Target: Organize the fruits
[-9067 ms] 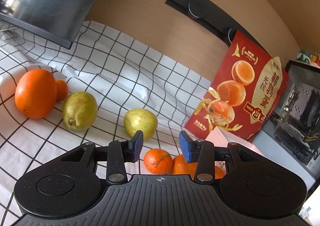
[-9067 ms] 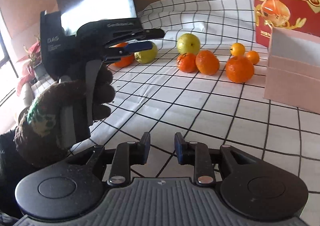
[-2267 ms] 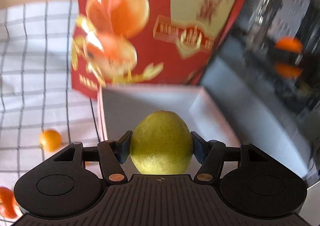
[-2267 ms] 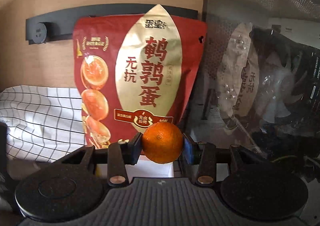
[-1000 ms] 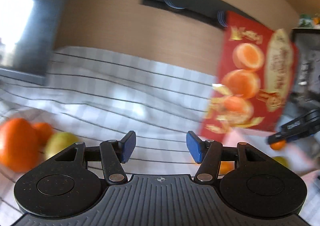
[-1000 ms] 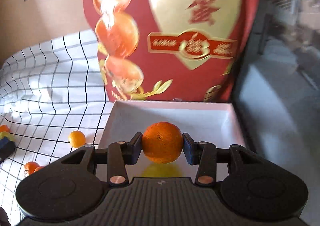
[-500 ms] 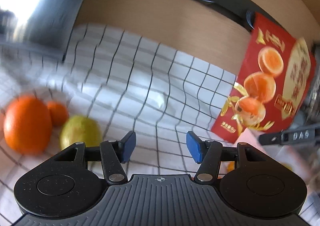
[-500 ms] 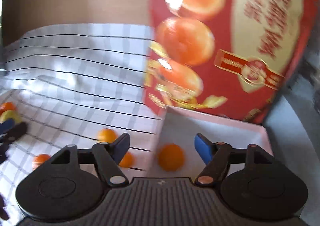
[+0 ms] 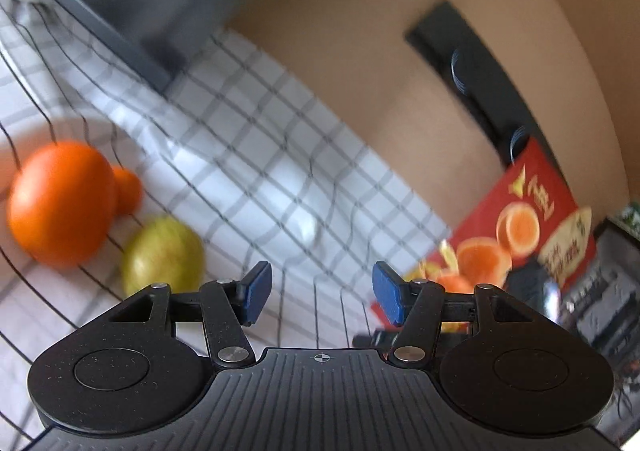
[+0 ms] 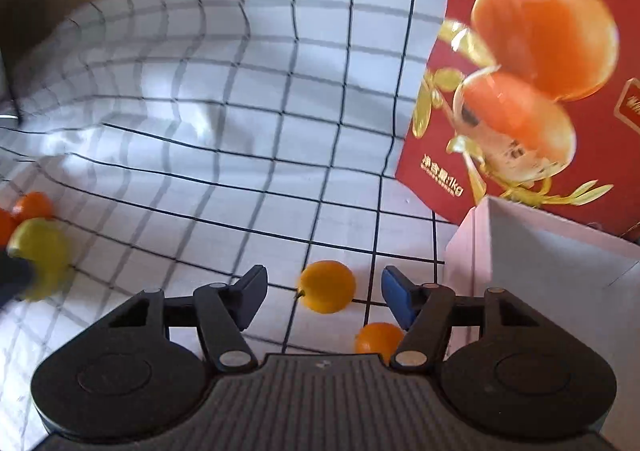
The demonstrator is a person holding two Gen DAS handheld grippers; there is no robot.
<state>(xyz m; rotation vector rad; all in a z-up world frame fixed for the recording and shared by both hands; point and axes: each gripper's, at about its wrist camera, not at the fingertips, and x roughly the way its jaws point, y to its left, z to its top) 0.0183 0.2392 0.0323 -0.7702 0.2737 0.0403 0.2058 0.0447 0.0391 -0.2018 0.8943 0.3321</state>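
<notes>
A white checked cloth [image 10: 240,99] covers the table under both my tools. My right gripper [image 10: 324,297] has its jaws apart with nothing pressed between them; they have just been narrowing. Just ahead of it, between the blue pads, lies a small yellow-orange citrus [image 10: 327,286], another small orange [image 10: 378,337] under the right finger, the pale box [image 10: 560,275] to the right. My left gripper [image 9: 322,293] is released, empty; a pear [image 9: 162,257] and a big orange [image 9: 60,203] sit ahead-left.
</notes>
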